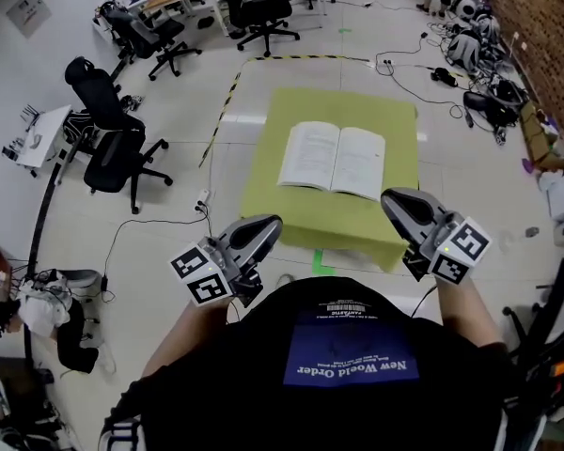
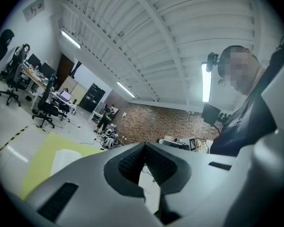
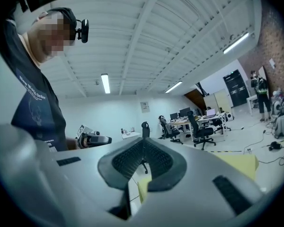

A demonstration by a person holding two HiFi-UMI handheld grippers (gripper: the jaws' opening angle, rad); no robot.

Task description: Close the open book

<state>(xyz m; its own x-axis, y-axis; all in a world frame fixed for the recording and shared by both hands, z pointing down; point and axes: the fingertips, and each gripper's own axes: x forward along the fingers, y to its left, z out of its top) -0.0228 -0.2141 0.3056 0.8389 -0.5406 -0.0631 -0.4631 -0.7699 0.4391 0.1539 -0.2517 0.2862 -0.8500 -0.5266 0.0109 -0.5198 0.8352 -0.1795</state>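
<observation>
I am holding the left gripper and the right gripper by the near edge of the yellow-green cloth-covered worktop, both with jaws together and gripping nothing. The open white-paged book is lying flat mid-worktop, apart from both.

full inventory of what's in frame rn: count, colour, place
open book: 1, white pages, centre of the table
table: 1, yellow-green cover, ahead of the person
office chairs: at least four, black, left and far side
hazard tape: 1 strip, yellow-black, left of table
cables and gear: heap, dark, far right
left gripper: 1, grey, shut, empty, by table's near left corner
right gripper: 1, grey, shut, empty, by near right corner
</observation>
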